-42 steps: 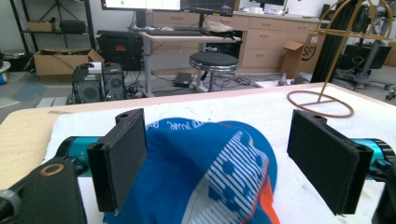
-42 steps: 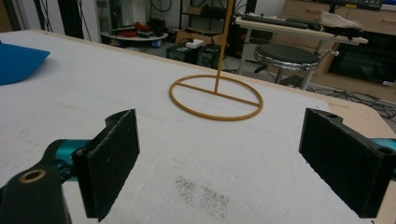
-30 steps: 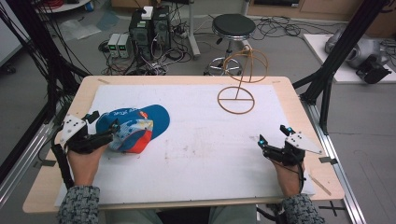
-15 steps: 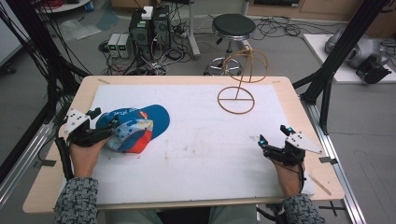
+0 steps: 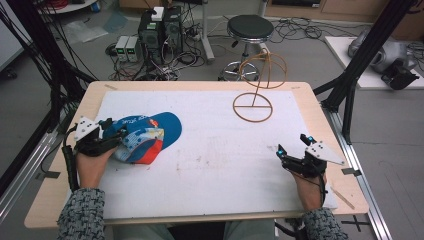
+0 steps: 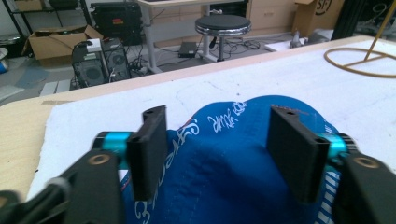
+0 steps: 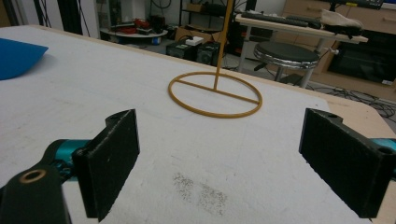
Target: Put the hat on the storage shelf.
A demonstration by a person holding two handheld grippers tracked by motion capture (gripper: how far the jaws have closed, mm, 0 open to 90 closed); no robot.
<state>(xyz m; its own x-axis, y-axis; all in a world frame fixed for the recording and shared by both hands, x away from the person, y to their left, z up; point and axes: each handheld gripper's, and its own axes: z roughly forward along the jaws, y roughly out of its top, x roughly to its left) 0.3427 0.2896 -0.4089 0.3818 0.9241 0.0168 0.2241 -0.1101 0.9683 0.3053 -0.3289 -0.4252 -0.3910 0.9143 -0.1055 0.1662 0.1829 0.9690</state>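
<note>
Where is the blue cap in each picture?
High view: the cap lies at the table's left side, by the left tool.
Left gripper view: bottom centre, between the jaws.
Right gripper view: far left edge.
Shared landmark: the gold wire stand.

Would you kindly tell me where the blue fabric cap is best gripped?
Pinch the blue fabric cap at its soft crown, coming from its left edge, where the left hand-held gripper already straddles it with open jaws; the flat brim points away.

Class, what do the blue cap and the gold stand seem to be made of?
Cap: woven fabric, matte; stitched seams and printed lettering show in the left claw view. Stand: thin rod, probably metal with a satin gold finish; painted wood is possible.
</note>
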